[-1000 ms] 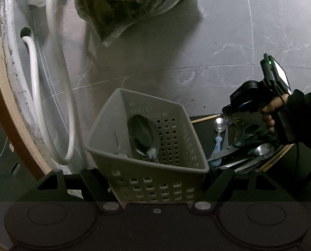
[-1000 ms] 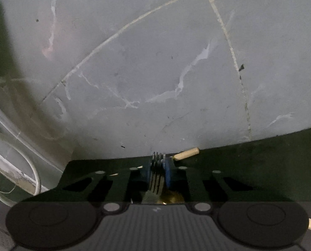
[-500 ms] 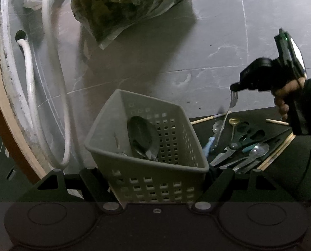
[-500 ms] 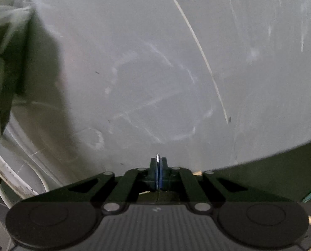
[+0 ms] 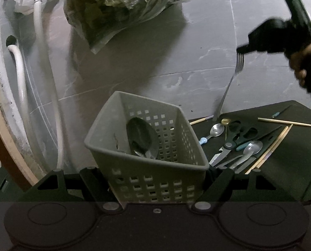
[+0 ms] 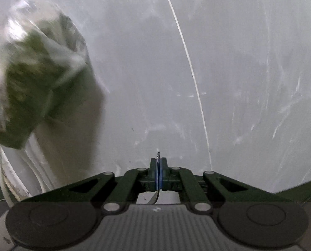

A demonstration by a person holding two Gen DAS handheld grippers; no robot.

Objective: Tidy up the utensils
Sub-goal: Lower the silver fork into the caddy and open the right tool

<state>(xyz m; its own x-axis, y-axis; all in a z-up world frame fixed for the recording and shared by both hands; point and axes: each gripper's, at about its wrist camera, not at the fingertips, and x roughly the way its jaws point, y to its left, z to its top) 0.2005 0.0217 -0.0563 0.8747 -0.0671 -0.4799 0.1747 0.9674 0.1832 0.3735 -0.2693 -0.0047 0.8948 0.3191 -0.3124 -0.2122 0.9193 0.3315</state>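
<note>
My left gripper [image 5: 157,173] is shut on the near wall of a grey perforated basket [image 5: 134,173], which holds a large dark spoon [image 5: 141,136]. To the right and higher up, my right gripper [image 5: 242,50] is shut on the tines of a metal fork [image 5: 230,83], whose handle hangs down over the black mat [image 5: 291,163]. The right wrist view shows the fork [image 6: 158,159] edge-on between the blue pads of that gripper [image 6: 158,167]. On the mat lie a blue-handled spoon [image 5: 217,129], scissors [image 5: 237,136], another spoon [image 5: 252,147] and chopsticks [image 5: 289,122].
A clear plastic bag of greens [image 5: 117,6] lies on the grey marble surface behind the basket and shows again, as the bag [image 6: 30,73], in the right wrist view. White hoses [image 5: 44,62] run along the curved edge at the left. A person's hand [image 5: 301,62] holds the right gripper.
My right gripper has lifted the fork off the mat and risen with it. The basket in my left gripper has hardly moved.
</note>
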